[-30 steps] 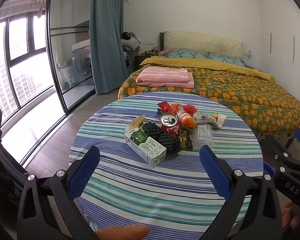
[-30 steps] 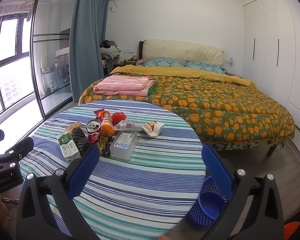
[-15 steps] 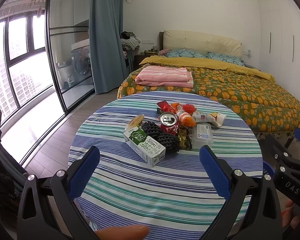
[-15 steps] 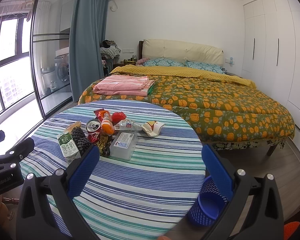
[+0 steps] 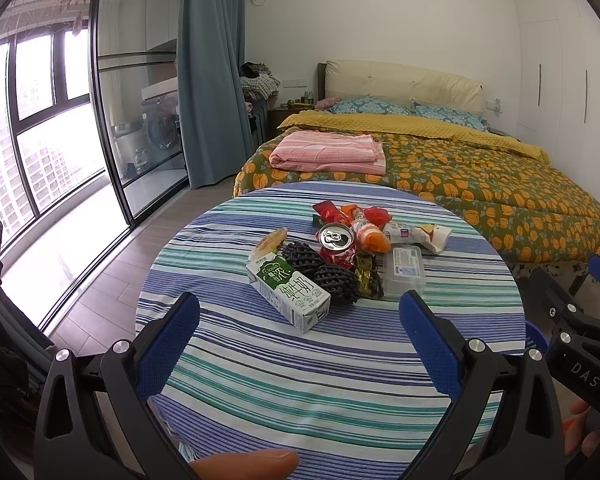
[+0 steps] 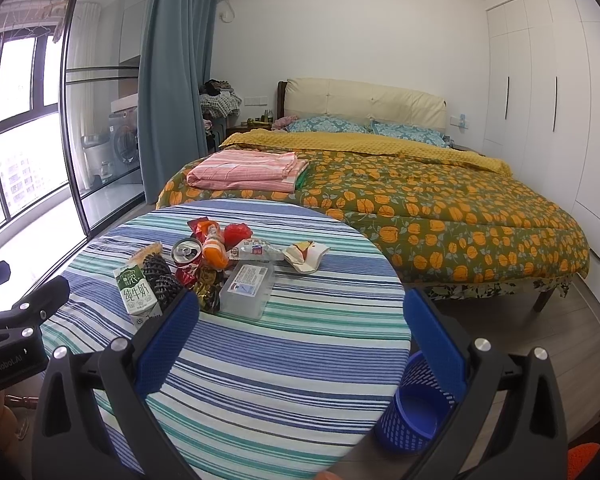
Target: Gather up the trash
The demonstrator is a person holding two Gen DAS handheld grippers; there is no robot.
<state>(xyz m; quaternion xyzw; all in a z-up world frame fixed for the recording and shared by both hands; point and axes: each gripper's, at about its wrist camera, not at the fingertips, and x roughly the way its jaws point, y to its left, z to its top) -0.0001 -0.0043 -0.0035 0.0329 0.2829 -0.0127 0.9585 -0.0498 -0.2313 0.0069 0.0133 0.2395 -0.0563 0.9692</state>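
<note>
Black gripper frames with silver screws carry blue textured fingers (image 5: 168,346).

Striped round table (image 5: 340,380) under clustered trash (image 5: 340,264)

On table (image 5: 340,380): 1 milk carton (image 5: 290,290), 1 can (image 5: 336,238), 2 black foam nets (image 5: 320,270), 1 clear box (image 5: 404,270); 1 blue basket (image 6: 414,412) at 5 o'clock.

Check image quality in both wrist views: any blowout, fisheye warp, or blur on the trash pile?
Left wrist: window blown out, door frame bowed, milk carton print sharp. Right wrist: same blown window, wardrobe edges curved, blue basket partly hidden by the finger.
</note>
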